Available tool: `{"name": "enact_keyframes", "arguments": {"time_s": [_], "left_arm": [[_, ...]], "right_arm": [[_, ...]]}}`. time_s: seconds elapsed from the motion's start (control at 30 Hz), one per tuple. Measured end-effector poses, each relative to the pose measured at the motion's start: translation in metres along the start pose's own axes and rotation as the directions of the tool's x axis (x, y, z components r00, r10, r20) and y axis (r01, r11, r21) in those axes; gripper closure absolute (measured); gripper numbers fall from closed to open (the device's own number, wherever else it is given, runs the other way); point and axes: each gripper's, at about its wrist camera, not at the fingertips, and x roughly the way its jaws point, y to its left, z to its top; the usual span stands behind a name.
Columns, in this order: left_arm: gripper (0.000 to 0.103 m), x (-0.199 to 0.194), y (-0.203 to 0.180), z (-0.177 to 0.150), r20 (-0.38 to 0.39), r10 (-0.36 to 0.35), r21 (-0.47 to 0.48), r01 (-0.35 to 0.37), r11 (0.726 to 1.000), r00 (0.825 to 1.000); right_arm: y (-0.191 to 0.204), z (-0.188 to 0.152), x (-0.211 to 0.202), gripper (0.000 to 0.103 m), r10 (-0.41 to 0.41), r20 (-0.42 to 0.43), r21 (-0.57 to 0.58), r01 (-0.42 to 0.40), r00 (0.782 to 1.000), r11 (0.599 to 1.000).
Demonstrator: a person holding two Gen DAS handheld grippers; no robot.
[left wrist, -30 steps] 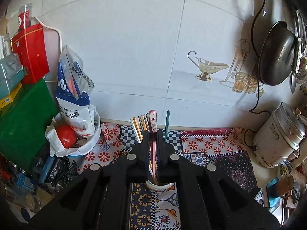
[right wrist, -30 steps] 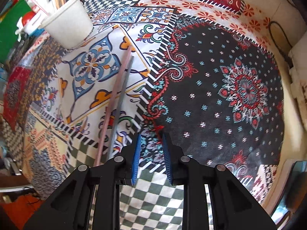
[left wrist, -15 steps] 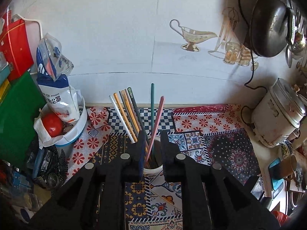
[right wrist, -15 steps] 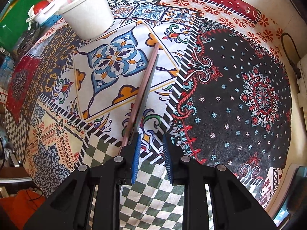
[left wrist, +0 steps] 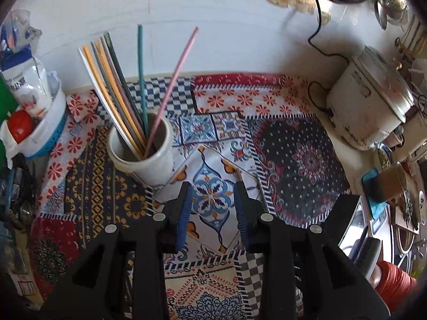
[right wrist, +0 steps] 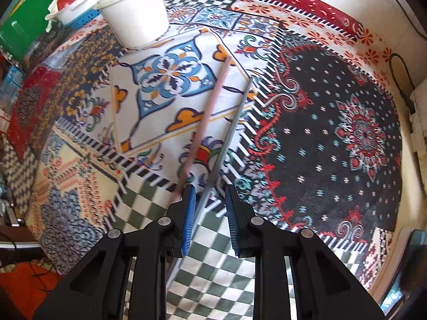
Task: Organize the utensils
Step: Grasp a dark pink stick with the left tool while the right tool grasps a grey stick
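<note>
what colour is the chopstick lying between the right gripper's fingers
Grey chopstick, beside a pink one; clearest in the right wrist view.

Wall: I see white tiles point(left wrist: 226, 40) across the top of the frame.
Cloth: I see bright patchwork point(right wrist: 333, 133) filling the middle.

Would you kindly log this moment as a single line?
left tongs: opening, empty, past cup | right tongs: closing, astride grey chopstick | pink chopstick: on cloth
</note>
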Motion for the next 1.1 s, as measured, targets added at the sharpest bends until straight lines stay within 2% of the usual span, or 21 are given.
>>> {"name": "enact_keyframes", "arguments": {"time_s": [0.17,0.33,0.5,0.6,0.73,0.83,0.93,1.0,1.1], "left_arm": [[0.072,0.056,-0.028,-0.025,-0.154,-0.036,0.049,0.044,0.998,0.987],[0.072,0.098,-0.048,-0.039,-0.254,-0.078,0.048,0.093,0.994,0.964],[0.073,0.121,-0.063,-0.048,-0.285,-0.051,0.087,0.079,0.993,0.957],[0.081,0.127,-0.064,-0.053,-0.295,-0.040,0.099,0.072,0.993,0.955],[0.096,0.125,-0.060,-0.060,-0.263,-0.013,0.125,0.047,0.991,0.965],[0.098,0.120,-0.048,-0.065,-0.266,-0.015,0.101,0.044,0.994,0.964],[0.099,0.111,-0.031,-0.072,-0.270,0.002,0.081,0.021,0.996,0.963],[0.099,0.104,-0.016,-0.079,-0.276,0.016,0.064,0.002,0.998,0.961],[0.099,0.095,0.003,-0.088,-0.298,0.012,0.030,-0.003,1.000,0.955]], "right_arm": [[-0.025,-0.011,-0.006,0.085,-0.026,-0.001,0.045,0.026,1.000,0.999],[-0.063,-0.025,-0.011,0.088,0.015,-0.013,0.155,-0.013,1.000,0.988],[-0.082,-0.040,-0.014,0.088,0.099,-0.020,0.257,-0.091,0.995,0.962],[-0.078,-0.048,-0.017,0.088,0.142,-0.011,0.281,-0.134,0.990,0.950],[-0.062,-0.055,-0.019,0.084,0.095,-0.011,0.219,-0.090,0.995,0.972],[-0.046,-0.052,-0.018,0.084,0.067,-0.012,0.132,-0.065,0.998,0.989],[-0.037,-0.052,-0.016,0.088,0.044,-0.017,0.016,-0.043,0.999,0.999],[-0.041,-0.055,-0.016,0.089,0.047,-0.034,-0.028,-0.048,0.998,0.998],[-0.063,-0.062,-0.018,0.094,-0.013,-0.055,-0.053,0.010,0.998,0.999]]}}
